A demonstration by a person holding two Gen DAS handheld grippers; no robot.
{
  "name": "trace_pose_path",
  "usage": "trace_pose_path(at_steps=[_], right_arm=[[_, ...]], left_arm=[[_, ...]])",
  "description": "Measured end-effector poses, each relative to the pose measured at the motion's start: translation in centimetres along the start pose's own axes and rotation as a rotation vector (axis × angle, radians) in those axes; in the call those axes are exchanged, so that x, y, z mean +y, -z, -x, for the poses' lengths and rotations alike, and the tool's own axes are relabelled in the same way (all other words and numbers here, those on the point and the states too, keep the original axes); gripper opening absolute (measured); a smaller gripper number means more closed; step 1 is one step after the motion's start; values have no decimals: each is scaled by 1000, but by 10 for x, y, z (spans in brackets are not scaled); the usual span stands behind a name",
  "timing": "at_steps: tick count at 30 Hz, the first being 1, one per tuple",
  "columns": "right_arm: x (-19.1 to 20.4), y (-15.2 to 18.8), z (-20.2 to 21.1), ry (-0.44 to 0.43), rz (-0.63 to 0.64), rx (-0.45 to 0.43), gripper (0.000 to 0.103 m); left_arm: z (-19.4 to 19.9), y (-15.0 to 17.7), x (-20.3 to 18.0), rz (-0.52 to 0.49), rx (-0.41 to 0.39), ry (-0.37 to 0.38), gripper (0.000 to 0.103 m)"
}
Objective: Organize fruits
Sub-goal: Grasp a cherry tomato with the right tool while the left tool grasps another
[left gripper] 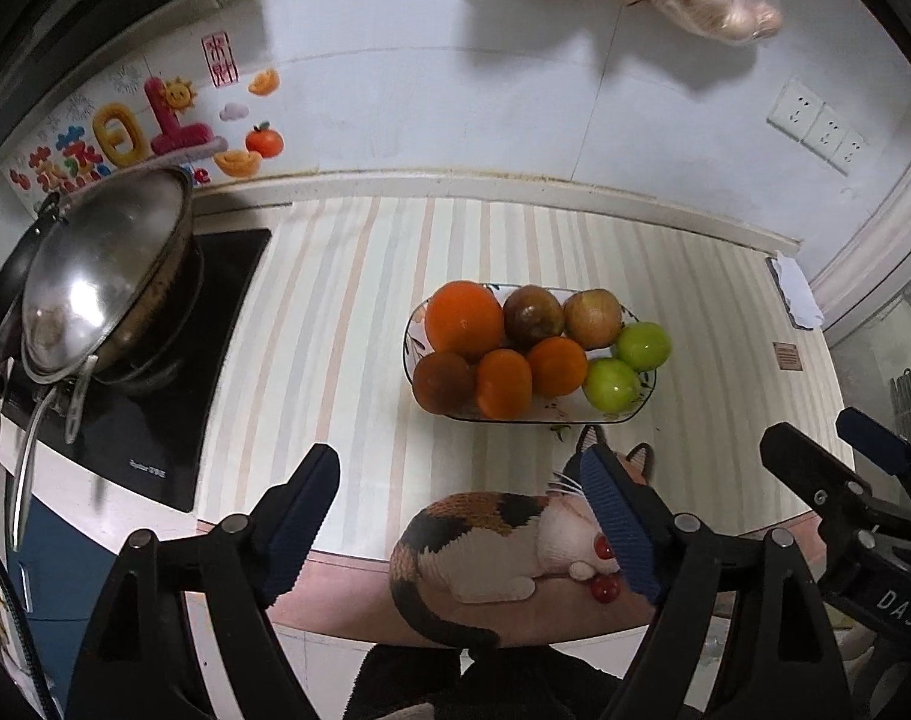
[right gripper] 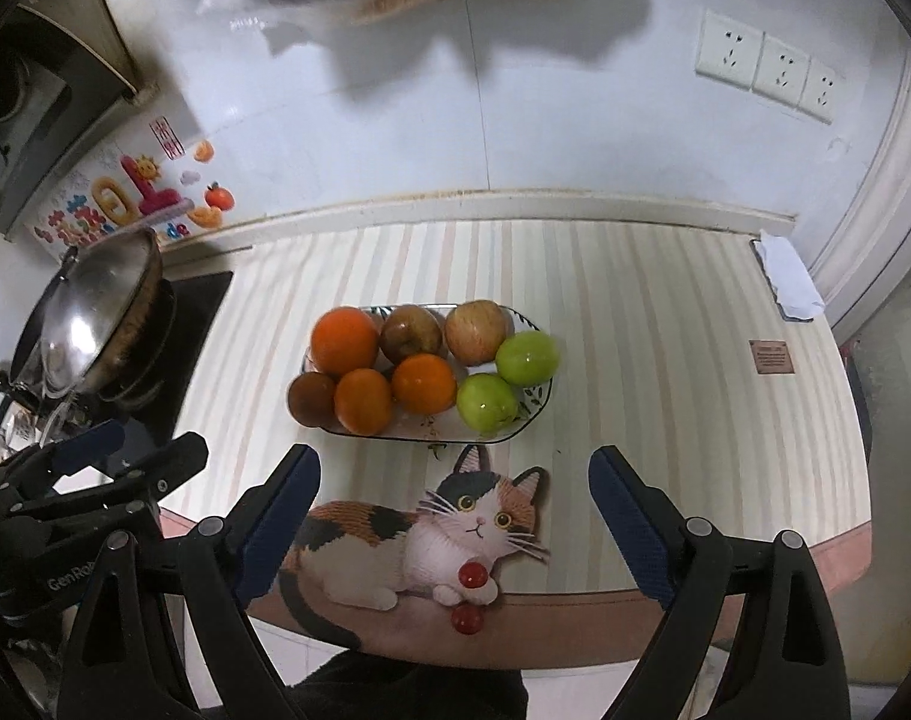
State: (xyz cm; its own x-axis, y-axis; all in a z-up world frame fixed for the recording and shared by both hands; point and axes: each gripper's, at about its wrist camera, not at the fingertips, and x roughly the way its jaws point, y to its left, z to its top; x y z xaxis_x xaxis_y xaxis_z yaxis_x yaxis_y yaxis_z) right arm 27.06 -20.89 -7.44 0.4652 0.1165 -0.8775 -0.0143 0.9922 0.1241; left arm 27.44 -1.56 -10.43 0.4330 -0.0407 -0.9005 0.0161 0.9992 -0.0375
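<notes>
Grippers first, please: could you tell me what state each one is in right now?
Left gripper: open, holding nothing.
Right gripper: open, holding nothing.

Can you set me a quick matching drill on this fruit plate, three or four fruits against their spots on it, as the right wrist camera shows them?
Things:
1. largest orange
2. two green apples
3. dark brown fruit
4. reddish apple

Places on the plate:
A. near left corner, beside the stove side
B. far left corner
C. right end
D. far row, right of the brownish apple

Pairs: 1-B, 2-C, 3-A, 4-D. The left gripper and the right gripper are open, short of the plate.
</notes>
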Motion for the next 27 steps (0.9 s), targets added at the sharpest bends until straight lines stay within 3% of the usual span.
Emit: trace_pose_path(at_steps=[7, 13, 17, 21, 23, 25, 27], right_arm=[[5, 8, 30, -2, -25, -35, 93], [-5, 16, 33, -41, -84, -27, 93], [-23, 29, -3, -99, -128, 71, 93], [-41, 62, -68, -82, -134, 228, 92], [-48, 78, -97, -94, -151, 300, 85], [-55, 99, -130, -121, -181, 385, 69], [-56, 117, -155, -152, -192, 448, 63]], left_arm=[[26, 4, -1, -24, -42, 11, 82], [24, 7, -3, -19, -52, 12, 82], [-2, 11, -4, -6, -43, -44, 82], [-44, 23, -13, -39, 55, -96, 82], [-63, 31, -17, -58, 98, -130, 82], [-85, 39, -21, -75, 163, -147, 82], [-104, 48, -24, -92, 216, -162, 82]])
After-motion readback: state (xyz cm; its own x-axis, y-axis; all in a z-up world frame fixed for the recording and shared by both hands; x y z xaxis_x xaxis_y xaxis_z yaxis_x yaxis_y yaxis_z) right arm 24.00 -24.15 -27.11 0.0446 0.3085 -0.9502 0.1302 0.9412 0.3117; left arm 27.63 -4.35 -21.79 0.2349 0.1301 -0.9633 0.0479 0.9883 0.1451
